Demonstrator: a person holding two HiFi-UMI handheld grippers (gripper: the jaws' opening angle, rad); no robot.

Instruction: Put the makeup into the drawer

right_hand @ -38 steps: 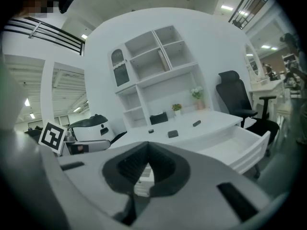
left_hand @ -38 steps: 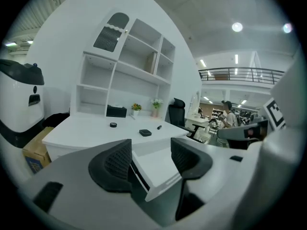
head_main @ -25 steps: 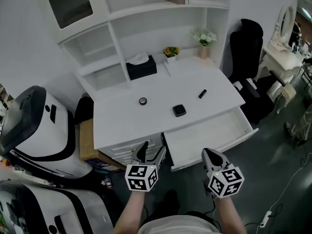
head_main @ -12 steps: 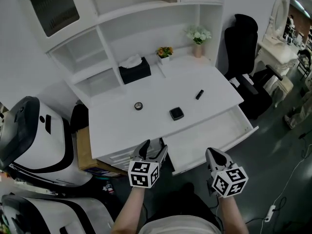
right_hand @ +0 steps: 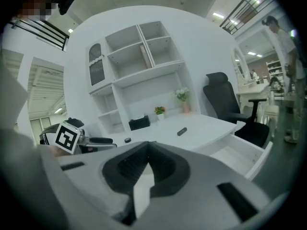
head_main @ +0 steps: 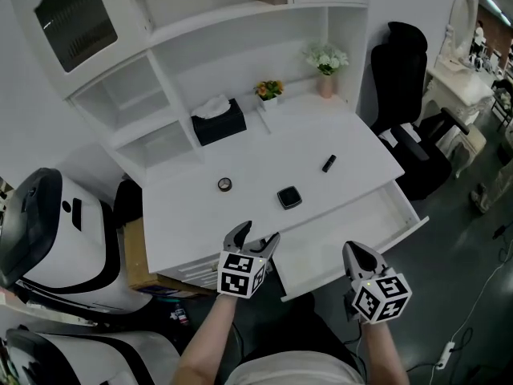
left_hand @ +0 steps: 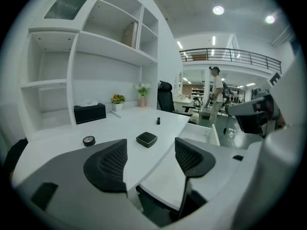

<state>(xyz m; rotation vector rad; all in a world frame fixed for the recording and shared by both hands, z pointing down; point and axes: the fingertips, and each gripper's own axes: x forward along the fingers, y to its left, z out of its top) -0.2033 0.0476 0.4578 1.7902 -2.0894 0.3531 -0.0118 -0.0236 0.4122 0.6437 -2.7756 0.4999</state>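
Three pieces of makeup lie on the white desk: a black square compact, a small round pot and a black lipstick tube. The drawer stands pulled out at the desk's front right and looks empty. My left gripper is open and empty at the desk's front edge, short of the compact. My right gripper is shut on nothing, just in front of the drawer.
A black tissue box, a small flower pot and a vase of white flowers stand along the back under the shelves. A black office chair is at the right, a white and black machine at the left.
Both grippers have come forward toward the desk's front edge. The left one has rolled a little and now reaches the edge beside the drawer's corner.
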